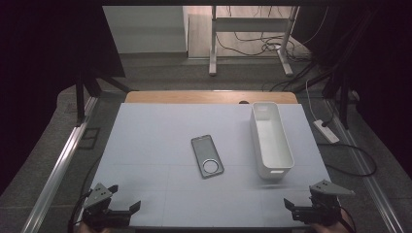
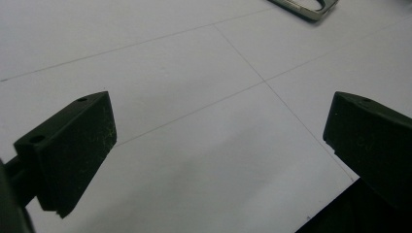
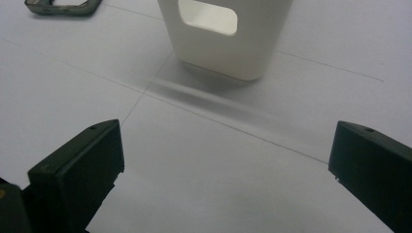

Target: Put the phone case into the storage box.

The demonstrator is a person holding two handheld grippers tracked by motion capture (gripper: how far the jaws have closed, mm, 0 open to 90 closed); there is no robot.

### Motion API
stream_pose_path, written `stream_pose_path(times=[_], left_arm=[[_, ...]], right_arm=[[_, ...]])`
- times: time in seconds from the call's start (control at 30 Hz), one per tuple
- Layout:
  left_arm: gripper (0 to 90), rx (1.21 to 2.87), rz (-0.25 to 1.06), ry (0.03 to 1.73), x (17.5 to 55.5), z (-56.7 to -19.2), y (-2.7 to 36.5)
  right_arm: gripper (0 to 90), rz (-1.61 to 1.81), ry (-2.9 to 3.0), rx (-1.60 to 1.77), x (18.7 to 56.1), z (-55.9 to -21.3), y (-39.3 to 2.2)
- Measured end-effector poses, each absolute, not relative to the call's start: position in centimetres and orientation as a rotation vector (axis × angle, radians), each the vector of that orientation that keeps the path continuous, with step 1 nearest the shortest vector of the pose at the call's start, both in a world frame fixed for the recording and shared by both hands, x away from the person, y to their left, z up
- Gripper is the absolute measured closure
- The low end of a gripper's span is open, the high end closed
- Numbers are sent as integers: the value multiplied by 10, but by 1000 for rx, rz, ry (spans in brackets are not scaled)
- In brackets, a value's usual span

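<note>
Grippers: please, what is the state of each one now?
Left gripper: open, holding nothing.
Right gripper: open, holding nothing.

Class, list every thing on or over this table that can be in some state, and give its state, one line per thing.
left gripper: open, jaws wide apart, holding nothing, at the near left edge.
right gripper: open, holding nothing, at the near right edge.
phone case: lying flat mid-table, untouched, ring end nearest the person.
white bin: upright on the table's right side, apparently empty, handle cutout facing the person.
</note>
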State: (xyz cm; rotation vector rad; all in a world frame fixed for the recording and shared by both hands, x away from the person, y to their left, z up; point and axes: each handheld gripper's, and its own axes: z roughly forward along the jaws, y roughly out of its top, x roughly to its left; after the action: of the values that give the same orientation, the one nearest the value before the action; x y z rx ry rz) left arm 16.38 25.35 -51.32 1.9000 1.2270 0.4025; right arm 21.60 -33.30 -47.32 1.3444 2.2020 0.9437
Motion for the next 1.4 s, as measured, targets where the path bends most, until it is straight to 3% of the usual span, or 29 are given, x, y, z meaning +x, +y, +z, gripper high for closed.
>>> stream_pose_path(times=[0.53,1.4], left_arm=[[0,1920,348,1161,181,-506,250],[0,2015,266,1033,245,-500,221]], right_arm=[[0,936,2191,1325,215,-473,-332],[0,882,2222,1273,215,-473,-328]])
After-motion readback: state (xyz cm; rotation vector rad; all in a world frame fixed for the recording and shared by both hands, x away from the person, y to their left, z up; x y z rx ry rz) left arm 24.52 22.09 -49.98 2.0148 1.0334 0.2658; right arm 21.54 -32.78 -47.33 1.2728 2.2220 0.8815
